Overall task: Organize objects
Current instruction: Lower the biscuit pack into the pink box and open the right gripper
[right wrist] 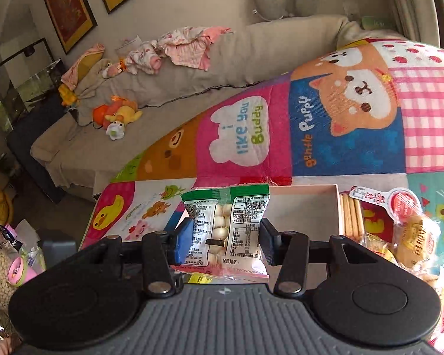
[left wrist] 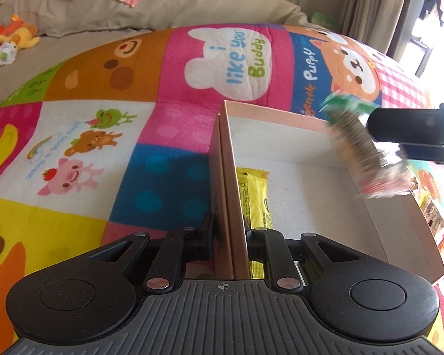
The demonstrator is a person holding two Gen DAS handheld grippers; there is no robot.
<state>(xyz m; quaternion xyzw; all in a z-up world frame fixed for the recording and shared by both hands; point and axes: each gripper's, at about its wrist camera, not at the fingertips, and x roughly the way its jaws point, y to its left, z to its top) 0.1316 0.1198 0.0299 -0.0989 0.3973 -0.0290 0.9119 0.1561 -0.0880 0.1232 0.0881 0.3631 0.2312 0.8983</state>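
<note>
snack bag (right wrist: pixel 226 230) hung blurred over the pink box (left wrist: pixel 281 145), between the spread fingers of the right gripper (right wrist: pixel 224 241), so it seemed already loose. it could catch the far wall and fall onto the mat (left wrist: pixel 74 136). left gripper (left wrist: pixel 229 236) pinched the box's near wall; a slip would shift the box.

Daylight floods in from a blown-out window (left wrist: pixel 438 29) far right of the left tongs, leaving the patchwork mat (left wrist: pixel 174 88) bright and saturated. Ahead and right of those tongs a snack bag (left wrist: pixel 358 148) is smeared by motion blur, while the box wall (left wrist: pixel 231 183) throws a soft shadow leftward. Fisheye distortion bows both views' edges. The far-left corner in the right wrist view is dim.
</note>
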